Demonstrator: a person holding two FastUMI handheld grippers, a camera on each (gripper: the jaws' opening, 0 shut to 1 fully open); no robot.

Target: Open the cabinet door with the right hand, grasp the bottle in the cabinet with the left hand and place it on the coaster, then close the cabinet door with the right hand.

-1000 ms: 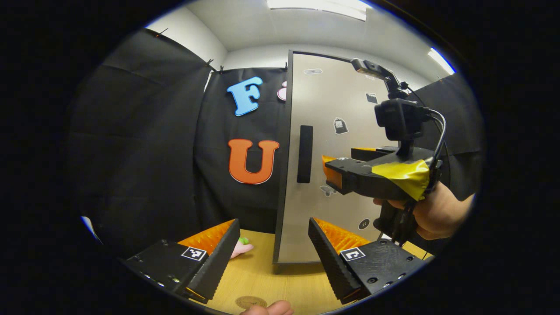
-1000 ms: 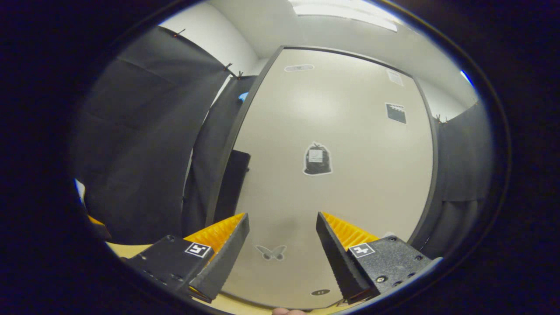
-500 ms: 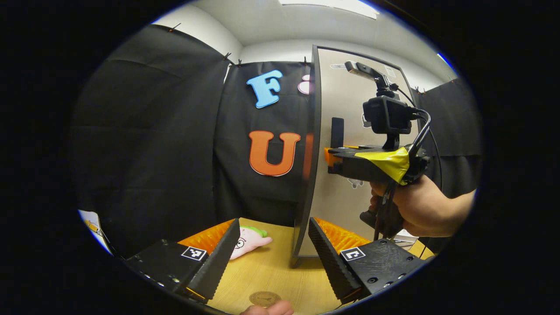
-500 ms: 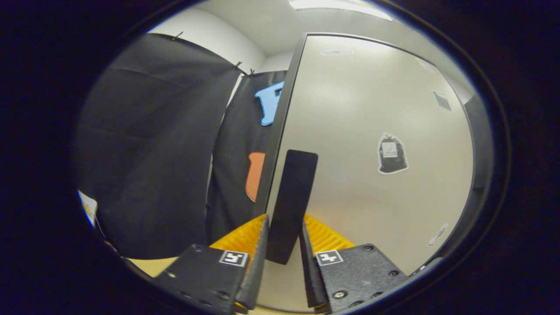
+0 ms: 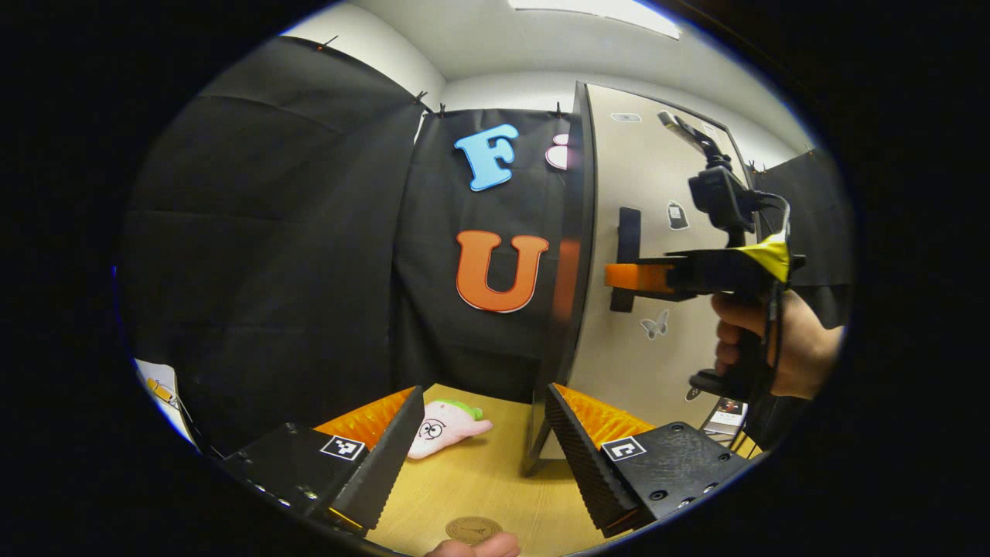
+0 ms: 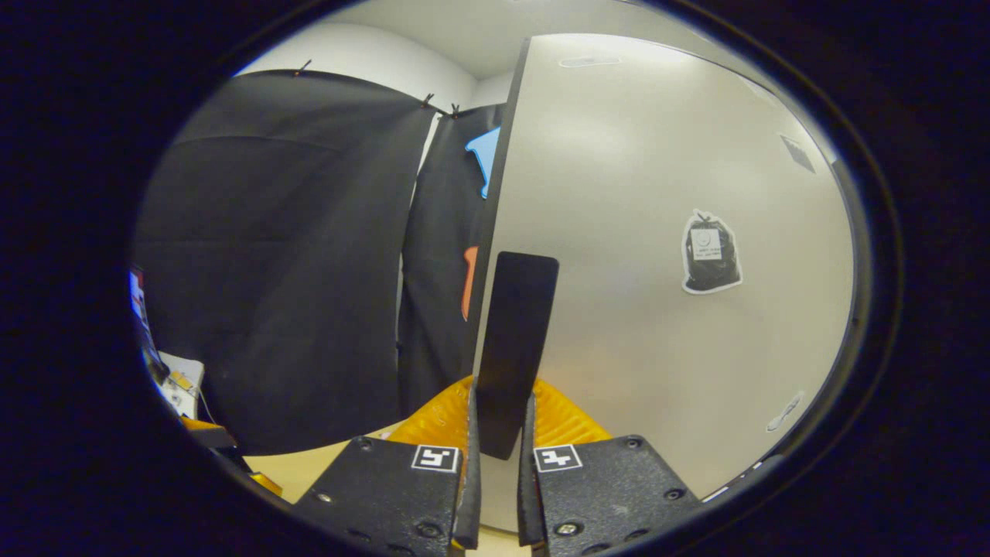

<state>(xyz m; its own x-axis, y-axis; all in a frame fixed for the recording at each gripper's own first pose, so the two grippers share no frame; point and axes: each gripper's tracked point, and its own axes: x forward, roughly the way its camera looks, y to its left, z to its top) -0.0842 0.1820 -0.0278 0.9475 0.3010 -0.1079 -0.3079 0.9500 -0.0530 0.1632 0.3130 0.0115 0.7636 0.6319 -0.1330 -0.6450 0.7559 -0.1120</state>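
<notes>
The right claw pinches the black handle of the cabinet door, which stands ajar. Beside the door's free edge, the left claw hangs spread above the worktop; a round coaster lies below it and a pink plush toy just beyond.

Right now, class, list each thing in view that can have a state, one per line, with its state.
Cabinet door: swung partly open.
Door handle: clamped between the right tool's fingers.
Right tool: shut on the handle.
Left tool: open, holding nothing.
Coaster: bare, on the table.
Plush toy: lying on the table.
</notes>
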